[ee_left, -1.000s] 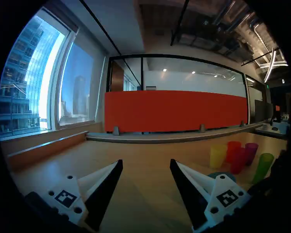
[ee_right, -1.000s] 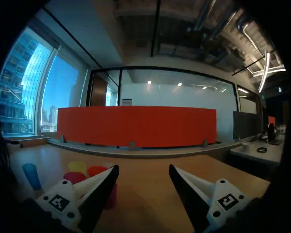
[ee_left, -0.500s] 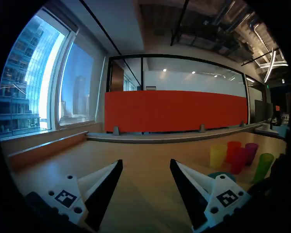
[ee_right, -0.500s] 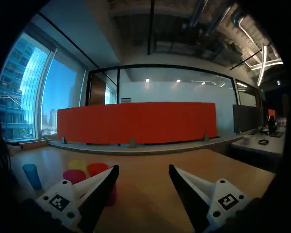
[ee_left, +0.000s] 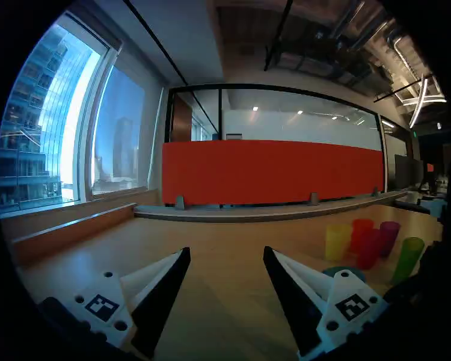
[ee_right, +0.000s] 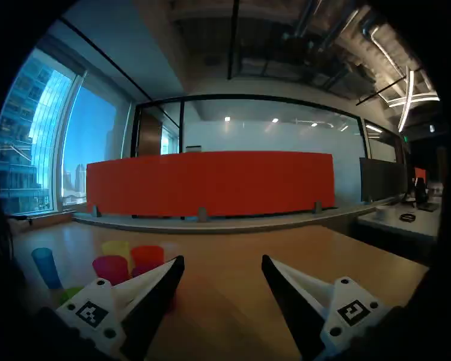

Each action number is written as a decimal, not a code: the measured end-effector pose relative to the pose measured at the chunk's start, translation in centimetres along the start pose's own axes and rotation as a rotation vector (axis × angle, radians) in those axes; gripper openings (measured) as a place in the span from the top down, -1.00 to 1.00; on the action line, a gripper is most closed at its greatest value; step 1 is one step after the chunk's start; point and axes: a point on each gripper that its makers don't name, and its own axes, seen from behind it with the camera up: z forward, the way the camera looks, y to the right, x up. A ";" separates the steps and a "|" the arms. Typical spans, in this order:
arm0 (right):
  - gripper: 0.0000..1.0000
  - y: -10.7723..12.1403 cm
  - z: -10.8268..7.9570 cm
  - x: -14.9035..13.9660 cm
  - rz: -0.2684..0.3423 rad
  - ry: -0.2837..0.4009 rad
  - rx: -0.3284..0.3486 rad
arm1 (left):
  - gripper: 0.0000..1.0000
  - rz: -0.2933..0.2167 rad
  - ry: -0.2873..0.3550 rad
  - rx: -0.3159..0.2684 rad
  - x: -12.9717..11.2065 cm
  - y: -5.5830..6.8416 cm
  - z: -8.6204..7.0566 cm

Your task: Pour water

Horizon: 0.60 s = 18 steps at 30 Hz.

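A cluster of coloured plastic cups stands on the wooden table [ee_left: 225, 253]. In the left gripper view, to the right, I see a yellow cup [ee_left: 337, 242], an orange-red cup [ee_left: 362, 231], a magenta cup [ee_left: 389, 236], a dark red cup [ee_left: 370, 251], a green cup [ee_left: 409, 259] and a blue rim [ee_left: 335, 272]. My left gripper [ee_left: 225, 257] is open with nothing between its fingers. In the right gripper view the cups sit low at the left: blue cup [ee_right: 43, 267], yellow cup [ee_right: 117, 249], orange cup [ee_right: 147, 255], magenta cup [ee_right: 110, 268]. My right gripper [ee_right: 222, 265] is open and holds nothing.
An orange divider panel [ee_left: 270, 171] runs along the table's far edge. Large windows [ee_left: 45, 144] line the left side. A neighbouring desk [ee_right: 400, 225] with a monitor [ee_right: 380, 180] stands at the right. Bare tabletop [ee_right: 237, 265] lies ahead of both grippers.
The right gripper view has tilted downward slightly, so the cups sit higher and more of them shows, including a green rim at lower left. The left gripper has stayed still.
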 end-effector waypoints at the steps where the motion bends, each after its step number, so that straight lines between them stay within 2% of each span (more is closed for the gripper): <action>1: -0.99 0.0 0.0 0.0 -0.003 -0.002 0.000 | -0.80 0.000 0.000 0.000 0.0 0.0 0.0; 18: -0.99 -0.4 -0.2 -0.2 -0.023 -0.011 0.002 | -0.80 0.000 0.000 0.000 0.0 0.0 0.0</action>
